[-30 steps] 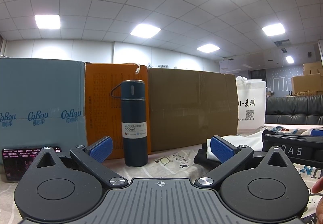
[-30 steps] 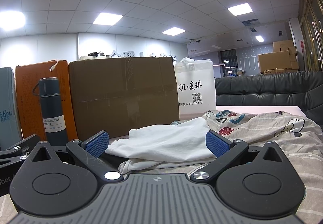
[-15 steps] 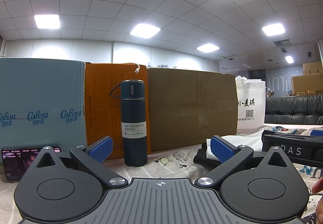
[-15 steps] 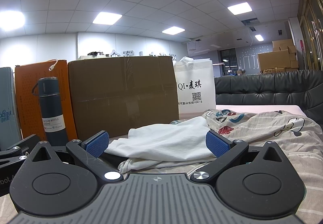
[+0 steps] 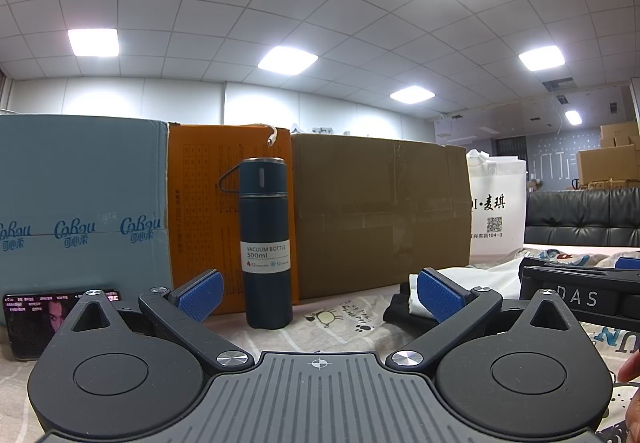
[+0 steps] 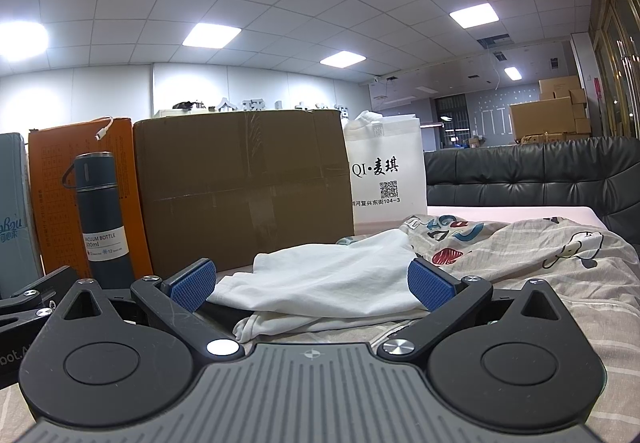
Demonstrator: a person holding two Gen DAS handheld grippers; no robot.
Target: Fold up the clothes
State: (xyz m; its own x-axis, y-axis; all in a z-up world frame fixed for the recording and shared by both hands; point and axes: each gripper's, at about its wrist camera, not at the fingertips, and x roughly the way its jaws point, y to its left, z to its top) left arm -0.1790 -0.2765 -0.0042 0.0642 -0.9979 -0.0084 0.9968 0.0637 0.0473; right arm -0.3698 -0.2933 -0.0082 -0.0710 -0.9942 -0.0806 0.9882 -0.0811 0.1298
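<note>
1. Nothing of note has moved since the earlier frames: both tongs sit low over the cartoon-print bedsheet, and only the picture on the small phone screen by the left edge has changed.
2. Your left tongs stand wide open and empty, facing the dark blue vacuum bottle that stands upright in front of the orange carton, between the pale blue box and the brown cardboard box.
3. Your right tongs are also spread wide, gripping nothing; the crumpled white cotton garment lies just ahead of them, heaped on the sheet before the brown box and the white printed bag.
4. A dark folded piece lies under the white cloth's near edge, seen from the left side; what it is I cannot tell.
5. Folding has not begun, by my judgement: the garment still needs spreading flat.
6. Watch these risks:
   - pinching the sheet together with the garment, since both are soft and lie in contact;
   - catching two layers of the heap, so it will not open out;
   - sweeping the left tongs forward and toppling the tall, narrow bottle.
</note>
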